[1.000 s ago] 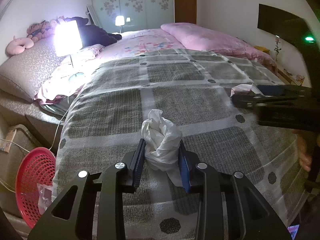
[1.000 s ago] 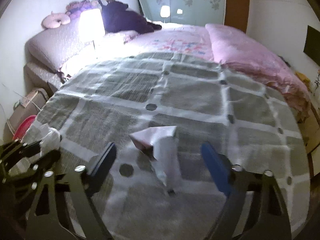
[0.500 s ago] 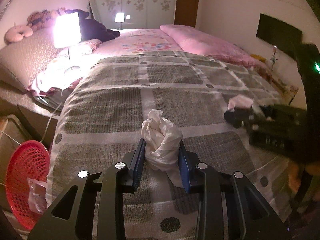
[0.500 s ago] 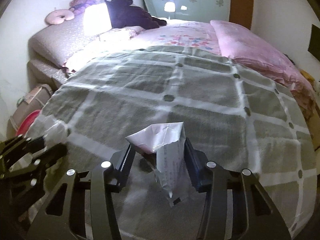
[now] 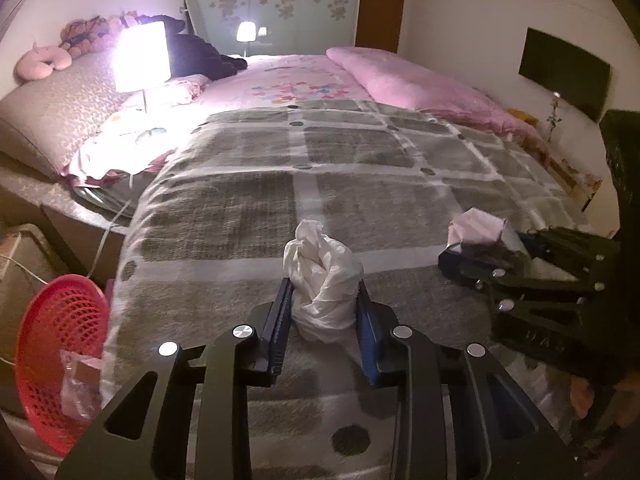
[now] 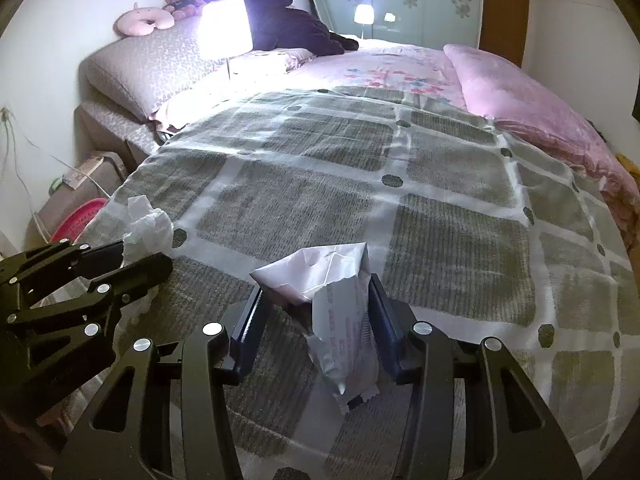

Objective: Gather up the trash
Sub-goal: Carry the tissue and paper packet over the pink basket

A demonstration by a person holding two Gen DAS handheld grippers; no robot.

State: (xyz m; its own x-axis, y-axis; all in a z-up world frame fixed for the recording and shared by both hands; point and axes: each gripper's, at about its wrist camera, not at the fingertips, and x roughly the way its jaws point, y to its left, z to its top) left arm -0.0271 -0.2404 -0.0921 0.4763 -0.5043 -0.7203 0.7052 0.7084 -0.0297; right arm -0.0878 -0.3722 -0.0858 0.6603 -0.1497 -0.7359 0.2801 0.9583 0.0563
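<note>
A crumpled white tissue (image 5: 320,264) stands between the blue pads of my left gripper (image 5: 324,292), which is shut on it just above the grey checked blanket (image 5: 248,208). A torn white and pink wrapper (image 6: 340,320) is pinched in my right gripper (image 6: 316,292), its lower end hanging below the fingers. In the left wrist view the right gripper (image 5: 480,256) sits to the right with the wrapper (image 5: 476,228) sticking up from it. The right wrist view has the left gripper (image 6: 136,256) at the left with the tissue (image 6: 146,228).
A red mesh basket (image 5: 60,344) stands on the floor left of the bed with a clear plastic scrap in it. A lit lamp (image 5: 142,56), pillows and soft toys lie at the head. A pink quilt (image 5: 420,84) runs along the far right side.
My right gripper has closed from wide open onto the wrapper and lifted it slightly. The left gripper has kept its hold on the tissue and barely moved.
</note>
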